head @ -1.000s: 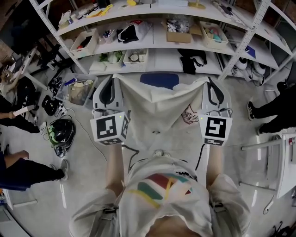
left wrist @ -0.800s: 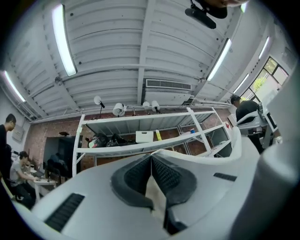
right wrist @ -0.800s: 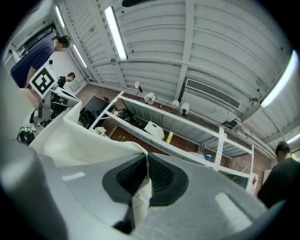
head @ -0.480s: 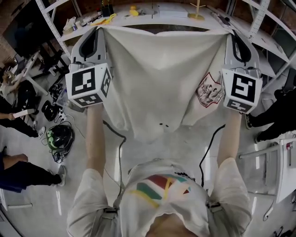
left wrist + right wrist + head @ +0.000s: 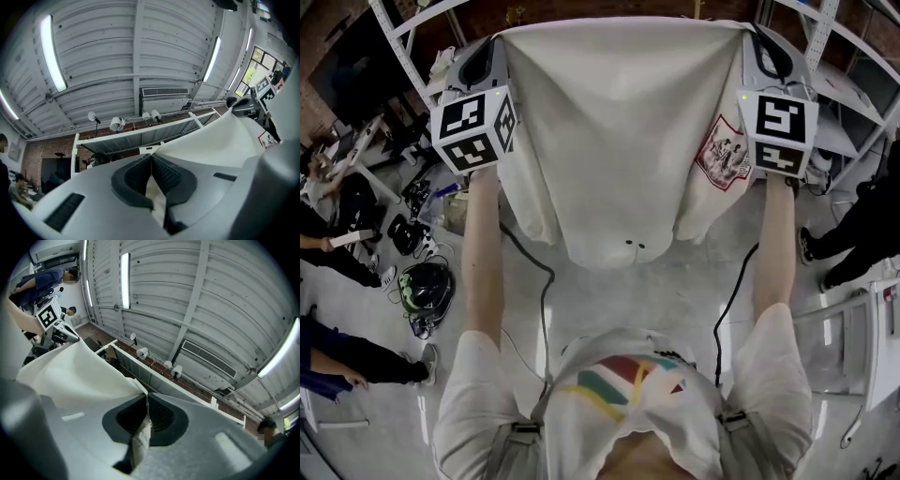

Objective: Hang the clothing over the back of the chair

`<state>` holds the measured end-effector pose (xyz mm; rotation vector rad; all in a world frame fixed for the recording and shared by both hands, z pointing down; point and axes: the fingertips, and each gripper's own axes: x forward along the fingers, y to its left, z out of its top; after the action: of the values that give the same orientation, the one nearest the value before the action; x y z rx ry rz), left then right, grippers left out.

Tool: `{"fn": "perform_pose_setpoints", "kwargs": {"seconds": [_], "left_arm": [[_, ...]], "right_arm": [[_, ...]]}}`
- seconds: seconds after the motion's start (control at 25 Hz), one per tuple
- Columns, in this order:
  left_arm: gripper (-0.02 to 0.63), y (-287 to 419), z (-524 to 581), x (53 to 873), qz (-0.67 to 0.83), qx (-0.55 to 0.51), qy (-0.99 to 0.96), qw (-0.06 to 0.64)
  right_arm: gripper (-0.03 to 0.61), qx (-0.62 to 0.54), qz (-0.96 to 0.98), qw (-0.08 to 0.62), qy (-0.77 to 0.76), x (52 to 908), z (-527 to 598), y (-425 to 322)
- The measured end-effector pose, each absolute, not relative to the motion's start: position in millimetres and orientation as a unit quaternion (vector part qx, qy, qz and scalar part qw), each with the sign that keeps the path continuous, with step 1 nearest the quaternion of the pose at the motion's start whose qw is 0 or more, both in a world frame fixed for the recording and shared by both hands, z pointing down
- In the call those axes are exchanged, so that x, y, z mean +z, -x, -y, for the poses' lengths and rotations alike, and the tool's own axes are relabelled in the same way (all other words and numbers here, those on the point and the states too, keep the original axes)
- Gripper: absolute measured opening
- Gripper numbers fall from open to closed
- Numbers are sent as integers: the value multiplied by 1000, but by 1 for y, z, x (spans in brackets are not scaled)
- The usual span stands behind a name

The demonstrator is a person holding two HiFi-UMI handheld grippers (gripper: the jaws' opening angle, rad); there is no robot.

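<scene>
Both top corners of the white T-shirt (image 5: 619, 112) are pinched, one per side. Our left hand-held gripper (image 5: 495, 42) is clenched on the left corner. In its own view we can see the dark pads pressed together with a strip of pale cloth squeezed between them. Same deal on the right: our right hand-held gripper (image 5: 752, 36) is clamped on the other corner, with a fold of fabric hanging out below its pads.

So the shirt is up in the air, stretched flat between the two and well off the floor (image 5: 675, 281). Its top edge is pulled nearly straight and the bottom hangs down on the near side. A small reddish print (image 5: 722, 155) sits on the shirt's right side, just beside the right marker cube (image 5: 780, 127).

Both gripper views point up at a ribbed ceiling (image 5: 211, 296) with strip lights (image 5: 52, 54). Down on the left, a dark helmet (image 5: 427, 284) lies on the floor near some people (image 5: 323, 220). Shelving (image 5: 397, 45) stands on the far side behind the shirt.
</scene>
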<state>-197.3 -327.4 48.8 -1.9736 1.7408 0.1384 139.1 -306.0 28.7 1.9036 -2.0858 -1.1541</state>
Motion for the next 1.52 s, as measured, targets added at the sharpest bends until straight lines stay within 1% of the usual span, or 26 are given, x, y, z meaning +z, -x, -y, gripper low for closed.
{"fn": "perform_pose_setpoints", "kwargs": {"seconds": [0.32, 0.52, 0.72, 1.08, 1.32, 1.52], "left_arm": [[14, 204, 367, 128, -651, -21, 733, 195], [14, 199, 380, 167, -647, -47, 741, 177], [14, 187, 390, 198, -635, -61, 753, 160], [14, 157, 401, 208, -607, -52, 777, 161], [14, 127, 403, 202, -585, -46, 791, 174], [14, 115, 403, 201, -574, -41, 800, 173]], "right_arm": [[7, -328, 707, 114, -616, 102, 349, -135], [7, -323, 691, 165, -625, 140, 370, -142], [8, -307, 689, 191, -628, 165, 376, -151], [8, -300, 663, 213, -652, 160, 349, -178], [8, -294, 646, 207, -673, 151, 328, -202], [8, -296, 638, 198, -682, 140, 308, -207]]}}
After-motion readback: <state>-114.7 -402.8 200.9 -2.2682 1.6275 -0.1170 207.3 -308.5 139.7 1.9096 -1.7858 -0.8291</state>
